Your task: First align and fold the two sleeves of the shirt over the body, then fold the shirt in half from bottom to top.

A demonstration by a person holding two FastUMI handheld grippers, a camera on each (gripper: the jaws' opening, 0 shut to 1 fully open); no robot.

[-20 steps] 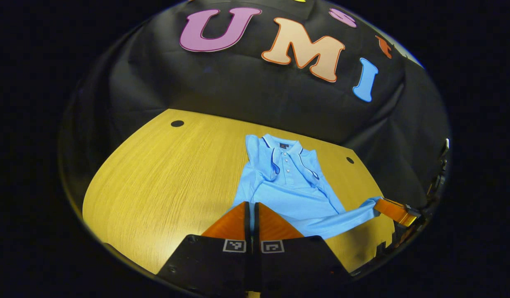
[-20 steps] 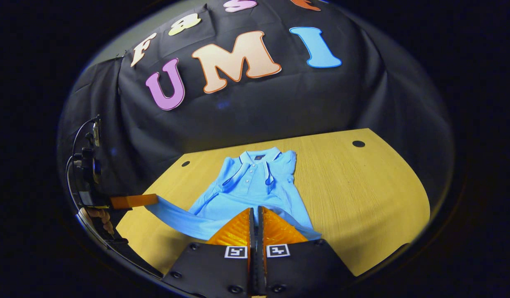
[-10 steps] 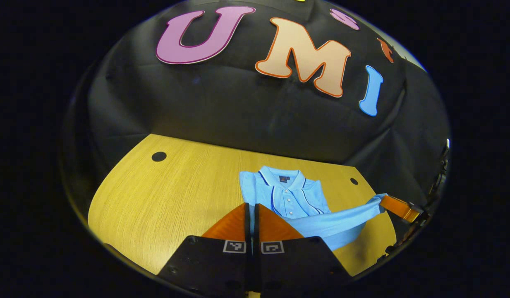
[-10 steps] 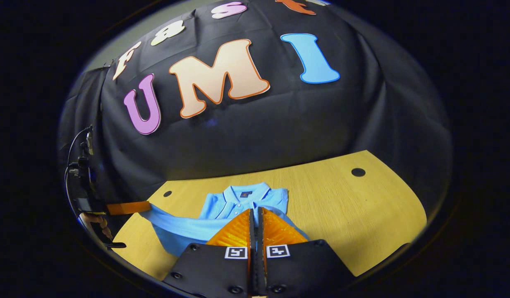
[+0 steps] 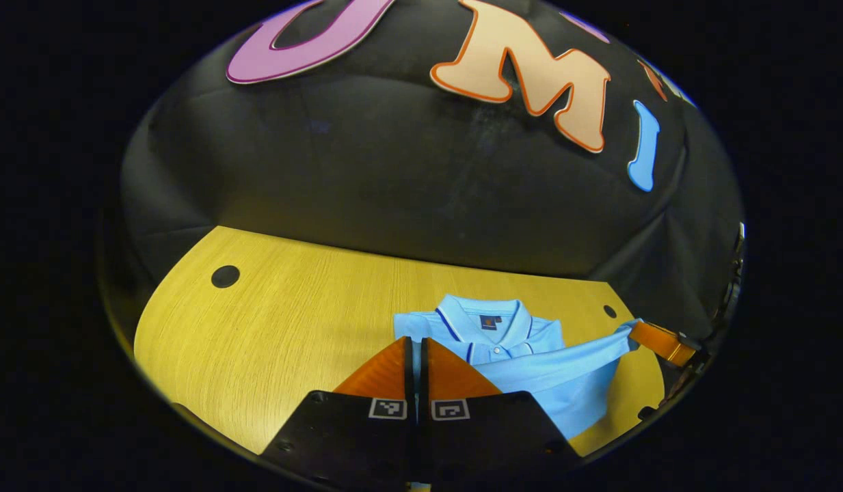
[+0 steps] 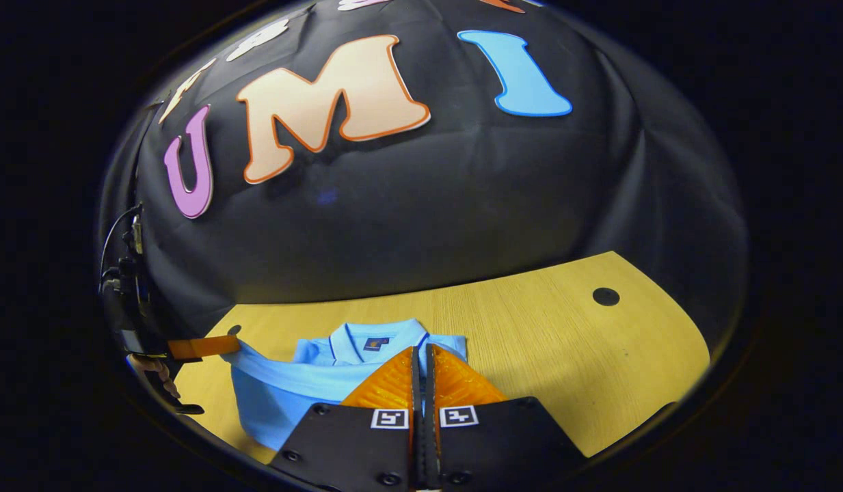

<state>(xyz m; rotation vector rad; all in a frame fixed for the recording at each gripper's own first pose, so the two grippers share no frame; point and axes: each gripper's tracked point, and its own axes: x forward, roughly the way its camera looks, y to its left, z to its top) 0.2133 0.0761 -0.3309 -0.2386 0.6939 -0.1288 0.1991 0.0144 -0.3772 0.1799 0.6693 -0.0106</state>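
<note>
A light blue polo shirt [image 5: 503, 333] lies on the yellow wooden table [image 5: 291, 328], collar toward the wall and sleeves folded in. Its bottom hem [image 5: 558, 359] is lifted and stretched taut between both grippers, hanging over the chest just short of the collar [image 6: 377, 335]. My left gripper [image 5: 416, 339] is shut on one hem corner; in the right gripper view it reaches in from the left [image 6: 236, 345]. My right gripper [image 6: 421, 348] is shut on the other corner and enters the left gripper view from the right [image 5: 636, 332]. The lifted cloth hides the shirt's lower half.
The black cloth wall [image 6: 428, 205] rises right behind the table's far edge. Small round dark holes [image 5: 224, 276] [image 6: 605, 296] mark the tabletop near its back corners. Bare wood lies on both sides of the shirt. A hand [image 6: 151, 365] holds the left gripper.
Both grippers have carried the lifted hem forward over the shirt toward the collar. The buttoned chest seen a second ago is now mostly covered by the folded-over cloth.
</note>
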